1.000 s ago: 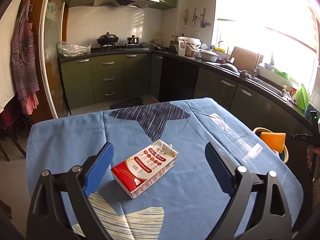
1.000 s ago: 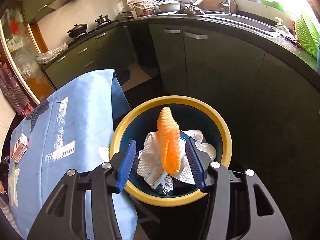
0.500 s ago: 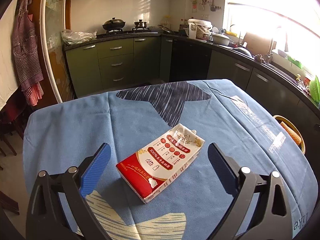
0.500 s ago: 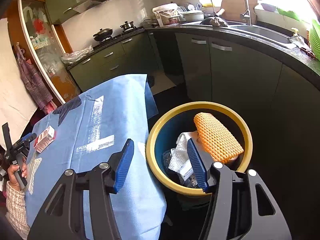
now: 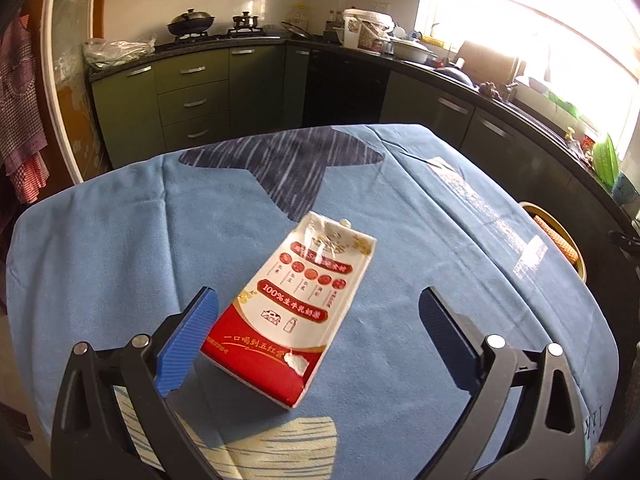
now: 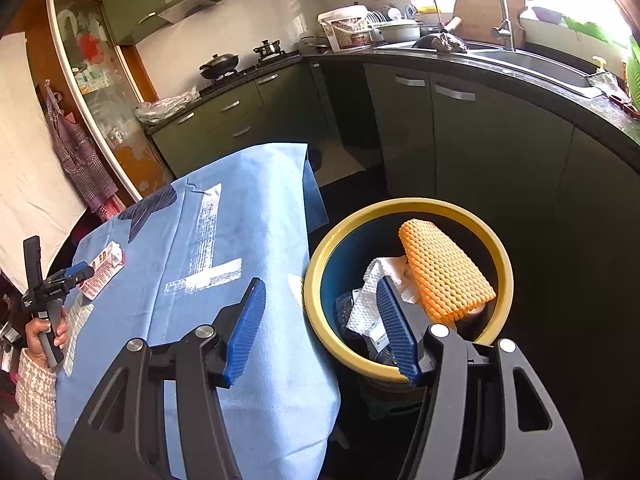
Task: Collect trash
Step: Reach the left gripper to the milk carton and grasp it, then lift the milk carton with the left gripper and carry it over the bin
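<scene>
**Left gripper spread over a milk carton, right gripper empty beside the trash bin**

A red and white milk carton [image 5: 298, 312] lies flat on a table covered by a blue cloth [image 5: 400, 208] with dark and cream patterns. The left gripper [image 5: 316, 328] points down at the carton with its blue-padded jaws spread wide. Its jaws have just been opening further. The carton sits between them, its lower left edge just beside the left pad, well clear of the right pad; neither pad presses on it.

In the right wrist view, the right gripper [image 6: 320, 332] hangs over the table's edge and the rim of a round trash bin [image 6: 320, 320] with a yellow rim and dark inside. Its jaws are parted and have just been opening; nothing is held between them. Inside the bin an orange foam net [image 6: 444, 272] rests on top of a white paper towel [image 6: 370, 292] and other wrappers.

At the far left of that view, a hand [image 6: 42, 330] in a knitted sleeve holds the left gripper near the carton.

Behind the table stand green kitchen cabinets [image 5: 192, 96], a stove with a wok [image 5: 191, 24], and a sink [image 6: 532, 64] under a bright window.
</scene>
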Tool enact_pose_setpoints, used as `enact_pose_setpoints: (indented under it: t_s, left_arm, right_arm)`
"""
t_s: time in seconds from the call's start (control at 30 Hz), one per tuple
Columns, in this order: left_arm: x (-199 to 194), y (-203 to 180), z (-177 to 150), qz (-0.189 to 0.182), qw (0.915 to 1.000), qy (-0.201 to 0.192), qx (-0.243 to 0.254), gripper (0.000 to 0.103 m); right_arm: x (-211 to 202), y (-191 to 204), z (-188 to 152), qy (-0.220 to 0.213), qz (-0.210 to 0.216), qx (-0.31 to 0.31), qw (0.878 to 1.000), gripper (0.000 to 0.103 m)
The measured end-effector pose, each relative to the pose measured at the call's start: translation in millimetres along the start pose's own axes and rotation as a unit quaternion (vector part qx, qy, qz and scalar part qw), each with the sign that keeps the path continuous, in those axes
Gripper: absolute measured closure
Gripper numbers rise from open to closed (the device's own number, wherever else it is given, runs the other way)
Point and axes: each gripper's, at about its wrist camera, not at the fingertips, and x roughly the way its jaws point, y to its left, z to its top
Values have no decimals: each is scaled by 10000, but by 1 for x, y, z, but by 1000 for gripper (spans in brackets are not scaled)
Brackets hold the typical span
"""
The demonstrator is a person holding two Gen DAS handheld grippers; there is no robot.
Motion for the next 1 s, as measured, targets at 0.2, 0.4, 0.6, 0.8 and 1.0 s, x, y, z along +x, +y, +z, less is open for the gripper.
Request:
enact_pose_setpoints:
  t_s: [0.2, 0.4, 0.6, 0.8, 1.0]
  left_arm:
    - [3, -30, -7, 155, 9985, 169, 487, 7]
    - [19, -22, -10, 274, 9979, 531, 233, 29]
    - [18, -8, -10, 121, 9981, 577, -173, 53]
    - [-7, -22, -3, 15, 9999, 140, -18, 53]
    - [-25, -39, 7, -51, 9998, -112, 171, 53]
  right_arm:
    - [-4, 0, -2, 8, 9, -21, 10000, 44]
    - [-3, 6, -4, 45, 76, -66, 9999, 43]
    - [-2, 11, -5, 73, 135, -89, 9998, 42]
    - [-3, 13, -9, 46, 241, -11, 9997, 42]
    - [-2, 16, -11, 85, 327, 16, 9994, 42]
